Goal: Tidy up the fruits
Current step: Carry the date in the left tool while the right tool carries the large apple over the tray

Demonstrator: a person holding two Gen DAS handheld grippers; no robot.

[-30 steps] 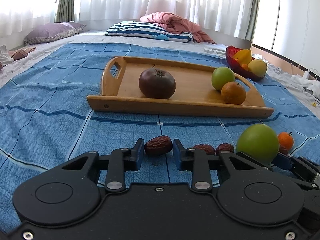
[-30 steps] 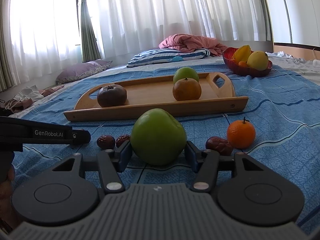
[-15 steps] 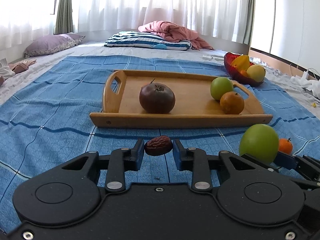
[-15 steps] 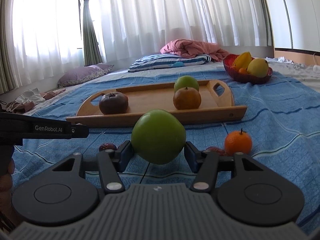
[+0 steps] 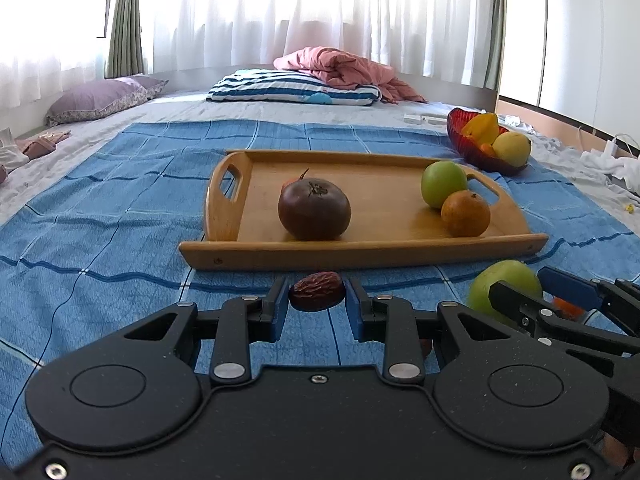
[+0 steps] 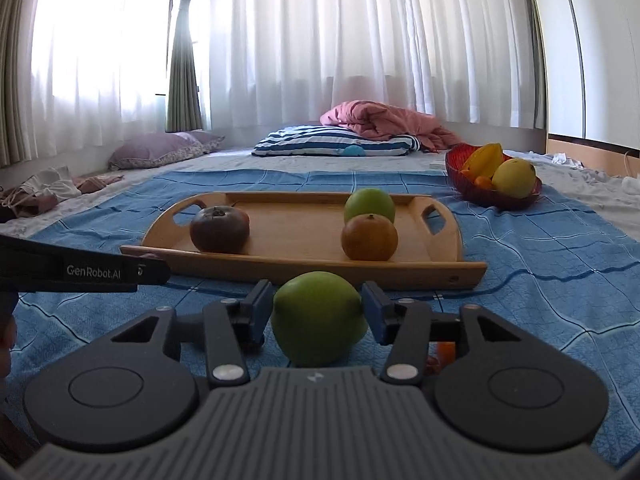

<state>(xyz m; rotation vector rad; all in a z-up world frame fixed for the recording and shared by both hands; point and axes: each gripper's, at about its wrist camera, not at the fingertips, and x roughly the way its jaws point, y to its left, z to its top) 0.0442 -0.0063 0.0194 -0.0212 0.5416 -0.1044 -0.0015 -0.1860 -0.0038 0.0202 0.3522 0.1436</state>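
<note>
My left gripper (image 5: 317, 298) is shut on a wrinkled brown date (image 5: 317, 297), held above the blue cloth just short of the wooden tray (image 5: 360, 254). My right gripper (image 6: 318, 312) is shut on a green apple (image 6: 319, 322), also lifted in front of the tray (image 6: 320, 268); that apple (image 5: 500, 286) and gripper show at the right of the left wrist view. On the tray sit a dark brown round fruit (image 5: 314, 209), a second green apple (image 5: 443, 184) and an orange (image 5: 465, 213). The left gripper's side (image 6: 80, 270) crosses the right wrist view.
A red bowl (image 5: 460, 136) with yellow and orange fruit stands at the back right of the blue cloth (image 5: 100, 220). A small orange (image 6: 445, 349) lies half hidden under my right gripper. Pillows and a pink blanket (image 5: 340, 68) lie beyond, below the curtains.
Both grippers have risen with their fruit and tipped up: the tray sits lower in both views. The dates and small orange on the cloth have slipped behind the gripper bodies.
</note>
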